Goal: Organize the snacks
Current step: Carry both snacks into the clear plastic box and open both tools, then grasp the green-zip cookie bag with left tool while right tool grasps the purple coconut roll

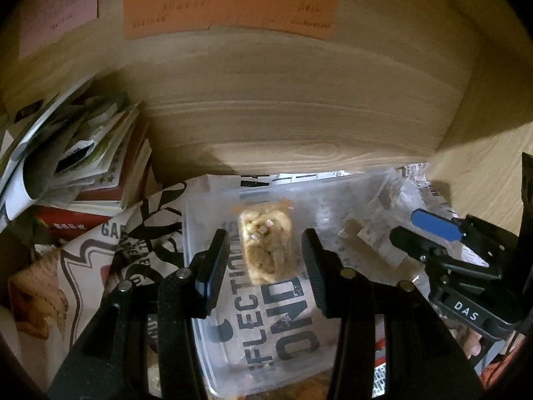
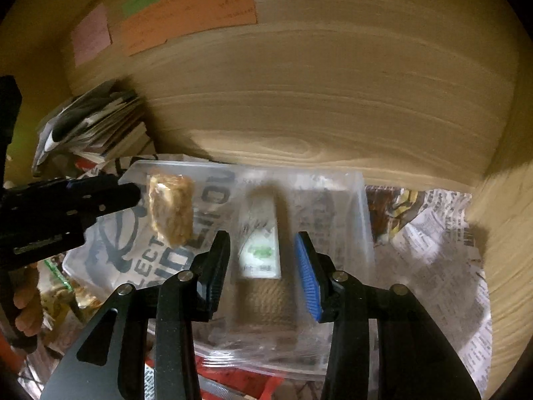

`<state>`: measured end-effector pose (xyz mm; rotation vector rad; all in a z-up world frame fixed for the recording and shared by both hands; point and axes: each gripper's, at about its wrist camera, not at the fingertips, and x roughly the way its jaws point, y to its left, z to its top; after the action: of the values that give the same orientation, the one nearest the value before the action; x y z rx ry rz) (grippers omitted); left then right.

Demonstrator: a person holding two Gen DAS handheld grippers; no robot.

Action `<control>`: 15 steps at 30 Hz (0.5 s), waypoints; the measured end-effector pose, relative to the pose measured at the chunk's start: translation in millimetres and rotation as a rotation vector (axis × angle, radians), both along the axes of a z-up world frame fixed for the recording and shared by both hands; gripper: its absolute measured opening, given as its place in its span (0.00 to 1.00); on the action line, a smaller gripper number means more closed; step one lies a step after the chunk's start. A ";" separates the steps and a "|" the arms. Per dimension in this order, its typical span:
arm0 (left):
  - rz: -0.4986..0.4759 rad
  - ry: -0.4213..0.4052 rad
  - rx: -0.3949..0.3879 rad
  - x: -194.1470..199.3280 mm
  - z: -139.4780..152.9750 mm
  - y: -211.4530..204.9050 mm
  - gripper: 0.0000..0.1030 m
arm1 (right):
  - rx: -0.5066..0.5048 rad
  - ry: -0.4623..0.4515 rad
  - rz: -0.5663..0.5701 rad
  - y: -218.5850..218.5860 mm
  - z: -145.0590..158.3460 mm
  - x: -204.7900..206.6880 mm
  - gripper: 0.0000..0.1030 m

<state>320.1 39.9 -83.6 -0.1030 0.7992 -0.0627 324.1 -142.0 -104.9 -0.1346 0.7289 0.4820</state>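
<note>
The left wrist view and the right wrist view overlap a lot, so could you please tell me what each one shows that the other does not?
Only the left wrist view shows the right tool from the side, beside the clear container.

Only the right wrist view shows the green-and-white packet clearly, and the left tool next to the wrapped oat bar.

Both show the container on newspaper, the oat bar, the pile of booklets and the orange note.

Left tool spread, snack in tub
</note>
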 end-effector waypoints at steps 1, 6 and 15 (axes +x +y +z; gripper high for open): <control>-0.003 -0.001 -0.003 -1.4 1.2 0.5 0.44 | -0.003 -0.009 0.002 0.1 2.2 -2.0 0.38; -0.012 -0.029 -0.038 -22.2 15.9 8.0 0.44 | 0.013 -0.055 0.009 -4.0 16.5 -18.4 0.49; 0.000 -0.114 0.003 -90.4 40.4 27.4 0.65 | 0.041 -0.129 0.014 -30.7 34.1 -58.0 0.53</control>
<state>229.6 67.3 -43.2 -0.0960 0.6850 -0.0665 266.1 -172.8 -70.8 -0.1315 0.5920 0.4972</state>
